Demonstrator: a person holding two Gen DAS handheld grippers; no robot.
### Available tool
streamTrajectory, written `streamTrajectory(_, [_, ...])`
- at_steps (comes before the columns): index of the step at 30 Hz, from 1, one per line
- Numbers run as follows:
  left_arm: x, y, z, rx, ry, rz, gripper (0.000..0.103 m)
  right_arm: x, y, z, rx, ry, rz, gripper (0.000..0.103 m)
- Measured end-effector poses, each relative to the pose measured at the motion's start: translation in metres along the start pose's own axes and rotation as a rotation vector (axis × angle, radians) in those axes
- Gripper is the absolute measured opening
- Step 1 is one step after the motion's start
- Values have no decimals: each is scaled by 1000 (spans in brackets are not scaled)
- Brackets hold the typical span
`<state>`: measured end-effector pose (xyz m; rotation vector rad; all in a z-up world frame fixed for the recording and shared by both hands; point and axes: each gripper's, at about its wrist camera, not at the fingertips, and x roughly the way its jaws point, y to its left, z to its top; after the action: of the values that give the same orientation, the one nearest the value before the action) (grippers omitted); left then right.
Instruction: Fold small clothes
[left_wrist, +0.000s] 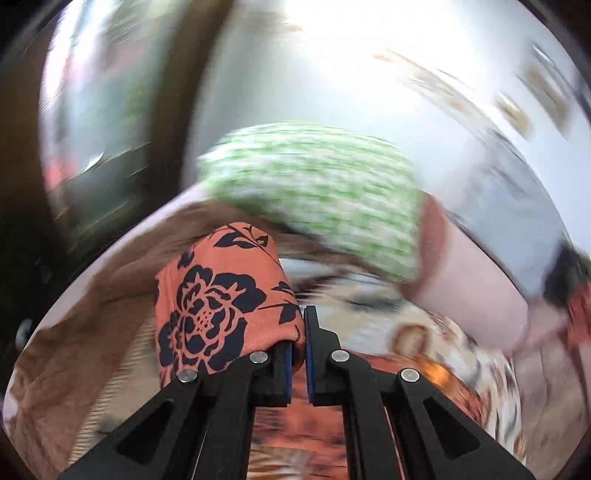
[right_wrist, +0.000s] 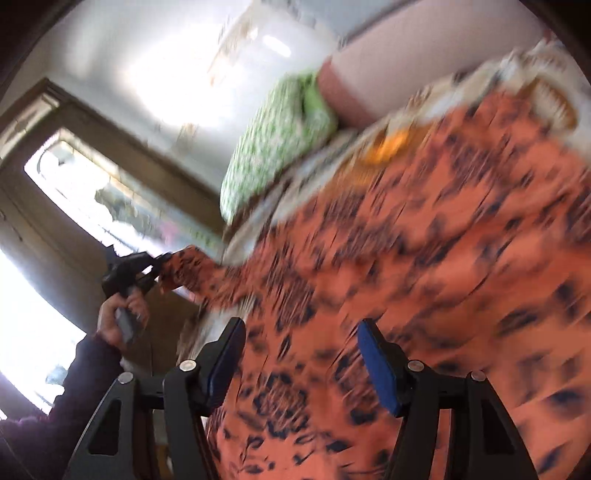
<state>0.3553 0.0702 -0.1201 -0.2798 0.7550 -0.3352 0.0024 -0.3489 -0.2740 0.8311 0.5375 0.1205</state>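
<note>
An orange garment with a dark floral print (left_wrist: 214, 302) bunches up over the left finger of my left gripper (left_wrist: 298, 332), which is shut on a fold of it. In the right wrist view the same garment (right_wrist: 406, 258) spreads wide across the bed. One corner is stretched out to the left gripper (right_wrist: 162, 264), held by a hand (right_wrist: 122, 314) in a dark sleeve. My right gripper (right_wrist: 301, 332) stands open just above the cloth, and its blue pads do not press on it. Both views are motion-blurred.
A green-and-white pillow (left_wrist: 314, 195) (right_wrist: 273, 147) and a pink bolster (left_wrist: 472, 280) (right_wrist: 388, 74) lie at the far side of the bed. A patterned sheet (left_wrist: 424, 332) covers the bed, with a brown blanket (left_wrist: 92, 332) on the left. A window (right_wrist: 92, 192) is behind.
</note>
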Motion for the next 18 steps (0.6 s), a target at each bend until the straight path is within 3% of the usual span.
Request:
streamTrajectory(6, [22,-167,-40,205,86,-182,5,-72,-53,34,107,-192,-87,67])
streamTrajectory(10, [56,-260,-103,300,193,-279,5,-110,-83,48,162,-277,-128,66])
streamTrajectory(12, [82,-296,-141,321,286,-333,5,-121,-91,53,166,-300,-144,66])
streamTrajectory(13, [92,-310,-163,344,334,-343,11,-124,-95,56,169,-304,-150,66])
streamTrajectory(14, [99,-321,-187,383,389,-333,25,-126,-97,56,171,-302,-157,66])
streamTrajectory(16, [113,-333,-217,434,482,-297,39,-126,-99,59,176,-283,-175,67])
streamTrajectory(18, [106,-322,-225,419,527,-343,41,-126,-99,62,166,-253,-197,67])
